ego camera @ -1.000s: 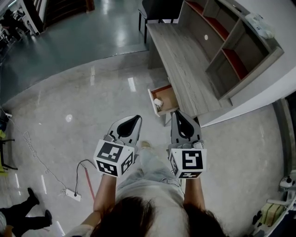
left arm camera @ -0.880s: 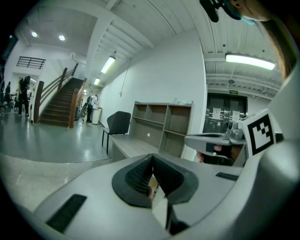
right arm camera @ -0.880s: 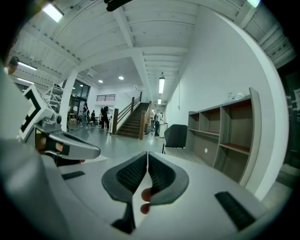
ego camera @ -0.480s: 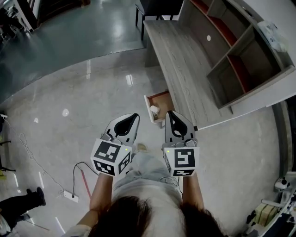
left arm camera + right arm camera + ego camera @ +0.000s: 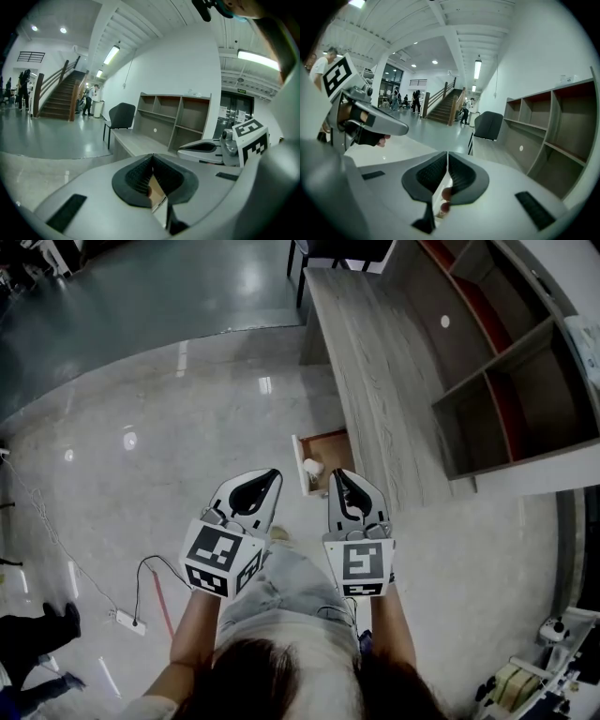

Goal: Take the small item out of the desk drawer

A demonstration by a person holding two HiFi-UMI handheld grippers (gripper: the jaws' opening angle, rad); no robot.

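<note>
A small open drawer (image 5: 328,442) with a reddish-brown inside juts from the front of the grey wooden desk (image 5: 375,352). In it lies a small white item (image 5: 311,466). My left gripper (image 5: 273,473) hangs over the floor just left of the drawer, its jaws shut and empty (image 5: 151,157). Just below the drawer's near end is my right gripper (image 5: 337,472), also shut with nothing between its pads (image 5: 447,153). Neither gripper touches the drawer or the item.
An open shelf unit (image 5: 506,381) stands on the desk's back. A black chair (image 5: 328,247) sits at its far end. A power strip with cables (image 5: 122,620) lies on the polished floor at left, near a person's legs (image 5: 37,638). Equipment (image 5: 525,676) stands bottom right.
Both grippers have come forward and lower toward the drawer, which now lies just ahead of their tips. Both stay shut.
</note>
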